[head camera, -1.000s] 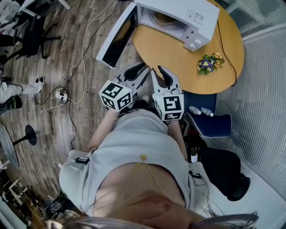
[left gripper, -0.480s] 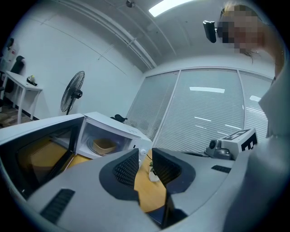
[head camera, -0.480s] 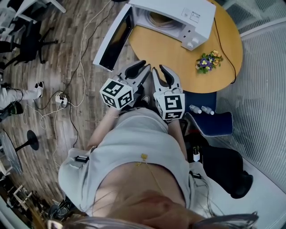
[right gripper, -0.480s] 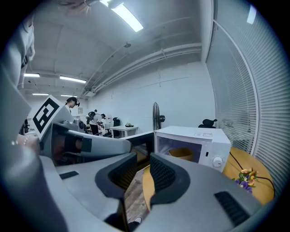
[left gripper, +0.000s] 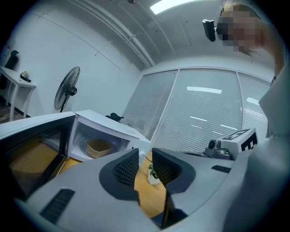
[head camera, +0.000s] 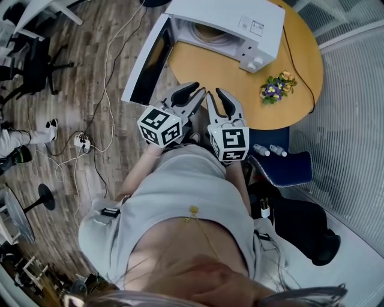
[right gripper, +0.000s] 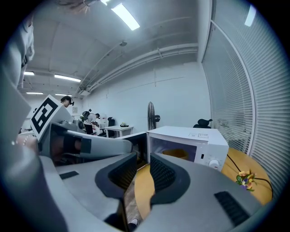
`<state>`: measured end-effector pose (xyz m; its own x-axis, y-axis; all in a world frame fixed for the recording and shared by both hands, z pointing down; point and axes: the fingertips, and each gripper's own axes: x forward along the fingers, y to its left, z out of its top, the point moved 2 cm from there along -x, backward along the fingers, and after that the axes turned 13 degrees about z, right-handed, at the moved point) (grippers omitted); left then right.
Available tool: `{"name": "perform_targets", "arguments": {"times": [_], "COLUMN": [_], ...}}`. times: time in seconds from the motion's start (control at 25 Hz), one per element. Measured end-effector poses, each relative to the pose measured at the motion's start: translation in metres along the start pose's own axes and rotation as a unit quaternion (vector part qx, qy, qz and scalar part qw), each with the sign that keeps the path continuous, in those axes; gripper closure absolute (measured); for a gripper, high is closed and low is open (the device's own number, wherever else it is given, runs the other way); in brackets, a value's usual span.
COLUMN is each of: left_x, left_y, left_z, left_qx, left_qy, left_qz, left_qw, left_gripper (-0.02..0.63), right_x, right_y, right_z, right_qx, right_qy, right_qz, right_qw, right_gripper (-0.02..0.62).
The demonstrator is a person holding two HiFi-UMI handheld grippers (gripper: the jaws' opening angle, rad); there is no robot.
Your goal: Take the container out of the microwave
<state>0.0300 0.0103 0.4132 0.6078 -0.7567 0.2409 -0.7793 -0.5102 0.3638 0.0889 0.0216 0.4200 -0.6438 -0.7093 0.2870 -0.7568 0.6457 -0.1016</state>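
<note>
no legible text or numbers, label [head camera: 252, 25] on microwave [head camera: 210, 9] unreadably small

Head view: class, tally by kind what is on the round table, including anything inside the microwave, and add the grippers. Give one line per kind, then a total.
Microwave: 1
Container: 1
Flowers: 1
Grippers: 2 (left gripper, right gripper)
Total: 5

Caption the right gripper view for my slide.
Open, empty right gripper faces the open white microwave, tan container inside.
</note>
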Motion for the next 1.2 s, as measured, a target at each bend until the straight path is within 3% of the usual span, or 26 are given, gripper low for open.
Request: {"name": "perform_targets", "arguments": {"times": [0.6, 1.2], "left_x": [0.058, 0.106], "left_y": [0.022, 0.038], "left_z": [0.027, 0.046], "left_qx": [0.003, -0.02], "left_qy": [0.005, 0.01], "left_qz": [-0.02, -0.051], "left_qw": [0.9998, 0.9984], "left_gripper": [0.511, 0.511], "right_x": [0.032, 0.053], "right_y": [-0.049, -0.092], "right_z": [0.017, 0.027], "right_qx": [0.005, 0.019], "right_qy": [-0.002, 0.003], "right_qz": [-0.029, -0.062], "right_qw": [1.0, 0.998], "right_gripper": [0.499, 0.499]}}
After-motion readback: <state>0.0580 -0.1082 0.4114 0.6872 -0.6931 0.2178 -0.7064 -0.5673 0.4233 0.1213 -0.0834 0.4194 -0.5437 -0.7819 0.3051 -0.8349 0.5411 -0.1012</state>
